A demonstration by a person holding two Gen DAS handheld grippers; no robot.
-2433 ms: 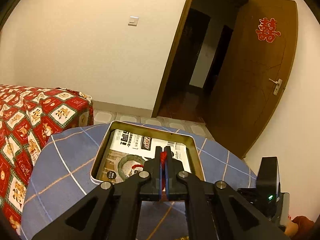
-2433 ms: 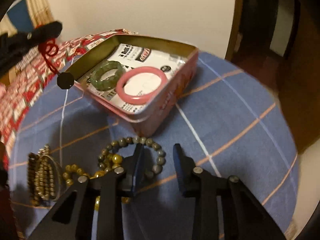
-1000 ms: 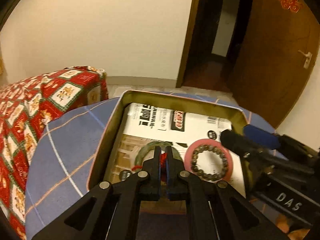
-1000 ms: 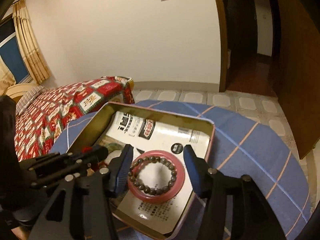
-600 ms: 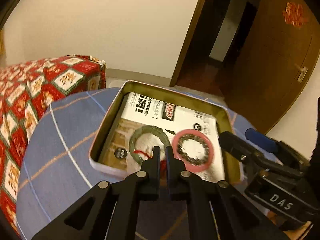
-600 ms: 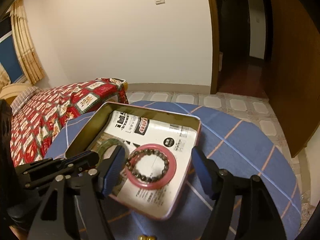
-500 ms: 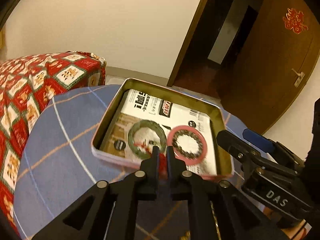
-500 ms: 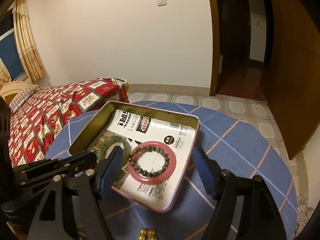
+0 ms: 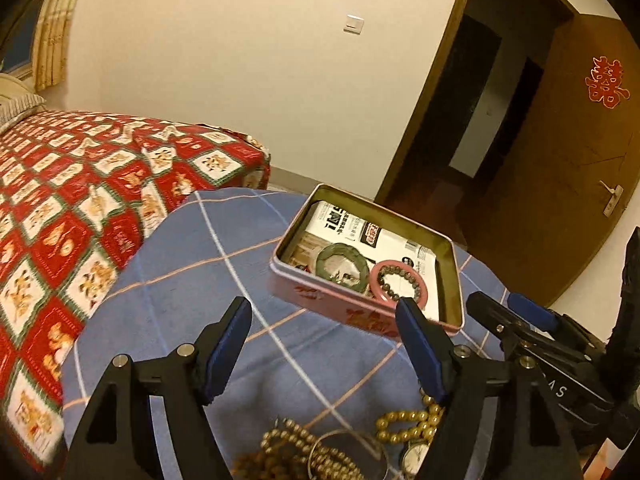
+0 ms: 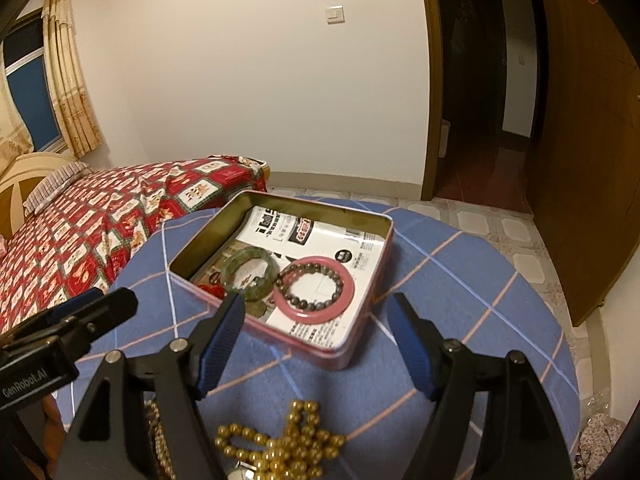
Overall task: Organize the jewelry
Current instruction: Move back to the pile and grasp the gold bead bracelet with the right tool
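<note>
An open pink tin (image 9: 360, 312) (image 10: 320, 354) lined with printed paper stands on the blue checked tablecloth. In it lie a green bangle (image 9: 342, 262) (image 10: 250, 270), a pink bangle (image 9: 400, 286) (image 10: 314, 290) with a dark bead bracelet (image 10: 310, 286) inside it, and a red-cord piece (image 10: 210, 289). My left gripper (image 9: 324, 340) is open and empty, in front of the tin. My right gripper (image 10: 316, 340) is open and empty over the tin's near edge. Gold bead strands (image 9: 404, 426) (image 10: 276, 450) and brown bead strands (image 9: 288, 454) lie below the grippers.
A bed with a red patterned cover (image 9: 80, 208) stands left of the round table. An open wooden door (image 9: 560, 184) and a dark doorway are at the back right. A small watch (image 9: 414, 456) lies among the beads. The right gripper shows in the left wrist view (image 9: 532, 340).
My left gripper has let go of the red-cord piece into the tin, opened wide and pulled back. My right gripper has opened wider and drawn back too. The bead bracelet now lies inside the pink bangle.
</note>
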